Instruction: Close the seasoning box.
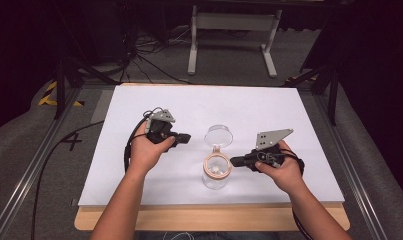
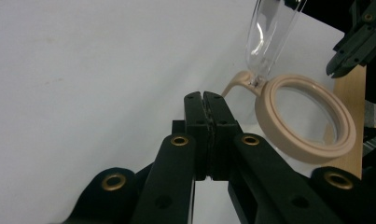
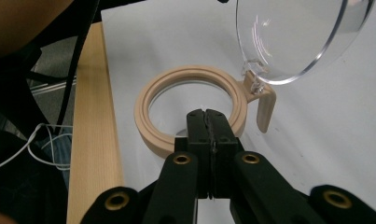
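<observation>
With its hinged clear lid (image 1: 218, 135) standing open, the jar (image 1: 217, 172) is sitting between both empty, closed hand-held grippers, left (image 1: 185, 137) and right (image 1: 234, 161), flanking it for access

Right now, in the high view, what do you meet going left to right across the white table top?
Left hand with the left gripper → clear jar with its lid open → right gripper → right hand.
</observation>
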Motion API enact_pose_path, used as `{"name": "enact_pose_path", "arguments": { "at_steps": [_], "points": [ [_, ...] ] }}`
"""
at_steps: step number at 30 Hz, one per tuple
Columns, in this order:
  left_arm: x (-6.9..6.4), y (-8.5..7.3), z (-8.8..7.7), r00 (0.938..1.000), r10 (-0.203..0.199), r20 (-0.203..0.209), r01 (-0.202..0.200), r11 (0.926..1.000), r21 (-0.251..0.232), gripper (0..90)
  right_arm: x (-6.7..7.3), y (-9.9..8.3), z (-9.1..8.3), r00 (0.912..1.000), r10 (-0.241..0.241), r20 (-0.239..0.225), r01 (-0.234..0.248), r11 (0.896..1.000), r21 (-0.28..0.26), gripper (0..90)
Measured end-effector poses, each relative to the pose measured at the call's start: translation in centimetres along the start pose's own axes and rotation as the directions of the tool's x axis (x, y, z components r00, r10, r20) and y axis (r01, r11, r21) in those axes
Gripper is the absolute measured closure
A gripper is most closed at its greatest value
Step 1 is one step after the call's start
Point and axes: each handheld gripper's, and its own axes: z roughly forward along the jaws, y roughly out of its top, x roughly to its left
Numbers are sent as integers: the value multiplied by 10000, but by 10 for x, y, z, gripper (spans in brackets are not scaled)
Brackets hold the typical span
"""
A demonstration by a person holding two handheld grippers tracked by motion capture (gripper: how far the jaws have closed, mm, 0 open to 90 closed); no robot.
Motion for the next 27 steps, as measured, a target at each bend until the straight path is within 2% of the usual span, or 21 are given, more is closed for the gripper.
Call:
{"name": "enact_pose_path", "arguments": {
  "at_steps": [5,9,14,19,23,27],
  "points": [
    [-1,13,10,9999,-4,166,7,9999,-165,890,1,1,4,9993,323,182,-315,9986,-429,900],
    [-3,23,15,9996,195,208,-189,9995,-269,881,2,0,6,9989,342,331,-327,9984,-469,900],
    [-13,33,23,9967,772,242,-756,9952,-615,873,4,2,9,9985,334,444,-302,9971,-706,900],
    [-17,34,21,9957,879,286,-857,9938,-712,873,4,4,10,9976,419,544,-370,9954,-882,900],
    [-22,33,17,9944,1008,330,-981,9923,-749,864,5,5,10,9979,474,447,-430,9946,-947,900],
    [-30,30,12,9906,1229,595,-1188,9907,-669,858,6,6,10,9981,436,439,-393,9948,-937,900]
  ]
}}
